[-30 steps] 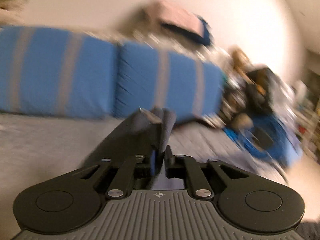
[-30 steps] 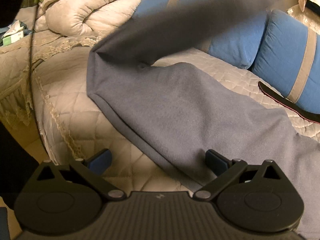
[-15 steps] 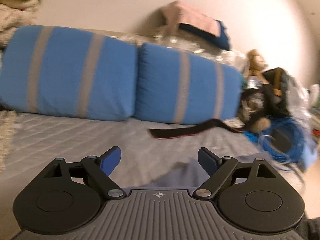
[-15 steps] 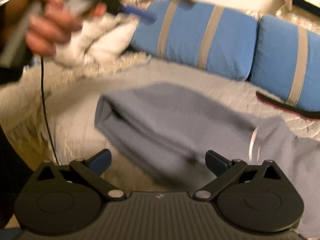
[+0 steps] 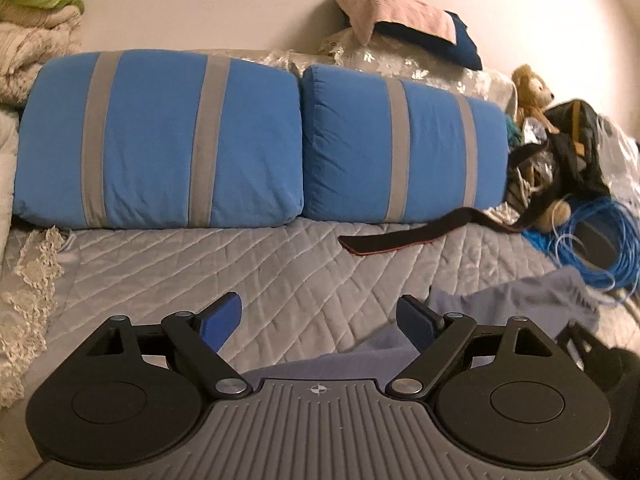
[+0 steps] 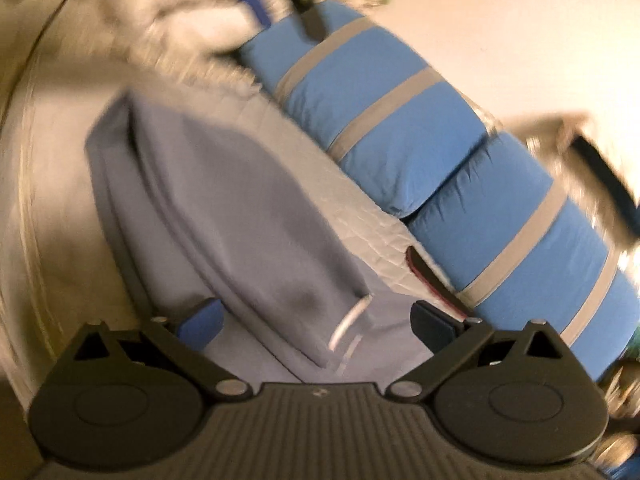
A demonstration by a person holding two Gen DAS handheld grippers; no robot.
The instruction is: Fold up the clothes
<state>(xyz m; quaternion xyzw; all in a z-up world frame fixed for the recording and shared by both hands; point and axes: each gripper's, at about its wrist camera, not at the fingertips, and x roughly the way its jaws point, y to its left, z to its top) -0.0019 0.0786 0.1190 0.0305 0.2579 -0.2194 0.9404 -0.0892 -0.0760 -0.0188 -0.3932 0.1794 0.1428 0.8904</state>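
A: How does the left gripper (image 5: 320, 322) stand?
B: Jaws just opened wide, nothing between its 2 pads, pointing toward 12 o'clock and tipped down.
A: The right gripper (image 6: 318, 322)?
B: Spread wide too, gripping nothing, its view rolled.

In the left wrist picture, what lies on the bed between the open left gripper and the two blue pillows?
Mostly bare quilted bedspread. Only a dark strap lies there, before the right pillow, in the left wrist view.
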